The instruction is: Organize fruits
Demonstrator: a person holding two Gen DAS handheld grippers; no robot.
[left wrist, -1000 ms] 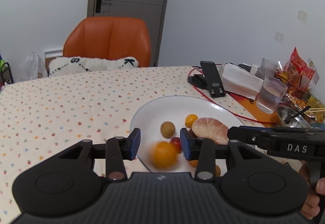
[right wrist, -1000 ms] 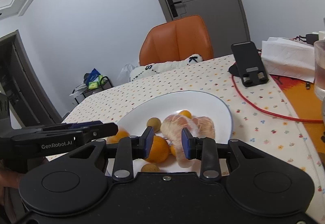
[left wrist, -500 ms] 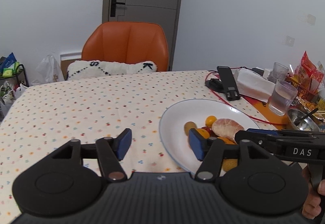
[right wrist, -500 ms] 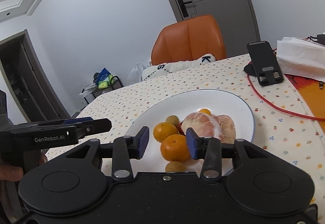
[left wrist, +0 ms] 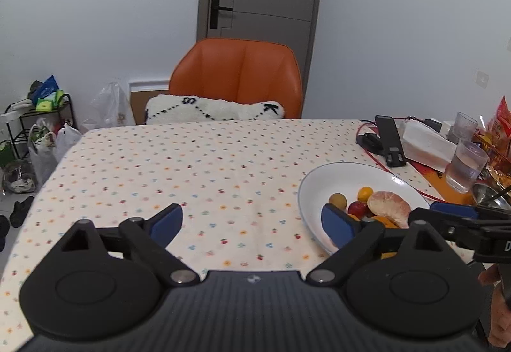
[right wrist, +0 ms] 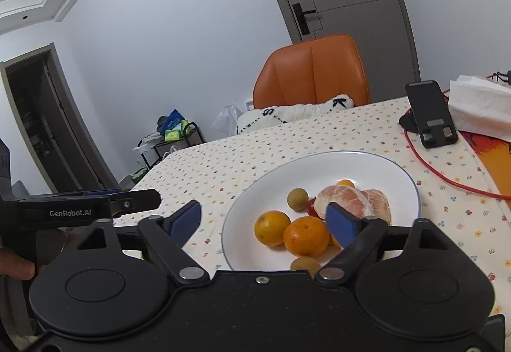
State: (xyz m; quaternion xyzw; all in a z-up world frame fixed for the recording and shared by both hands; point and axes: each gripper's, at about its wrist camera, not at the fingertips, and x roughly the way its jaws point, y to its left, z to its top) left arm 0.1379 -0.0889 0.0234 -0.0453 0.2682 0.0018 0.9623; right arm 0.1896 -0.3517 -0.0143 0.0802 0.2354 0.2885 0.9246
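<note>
A white plate (right wrist: 377,166) on the dotted tablecloth holds two oranges (right wrist: 306,235), a peeled pomelo (right wrist: 353,200), small brown longans (right wrist: 297,198), a red fruit and a small yellow fruit (right wrist: 345,183). My right gripper (right wrist: 263,222) hovers open over the plate's near rim, nothing between its fingers. In the left wrist view the same plate (left wrist: 348,171) lies at the right. My left gripper (left wrist: 252,222) is open and empty above the cloth left of the plate. The other gripper's black body (left wrist: 472,224) crosses the plate's near side.
An orange chair (left wrist: 238,77) with a white cushion stands at the table's far side. A phone stand (left wrist: 389,141), red cable, tissues (left wrist: 428,141), two glasses (left wrist: 468,165), a metal bowl and snack packs crowd the right. A hand (right wrist: 16,262) holds the left tool.
Both grippers have pulled back and up from the plate and opened wider. The left one moved left, off the plate, leaving an orange on it.
</note>
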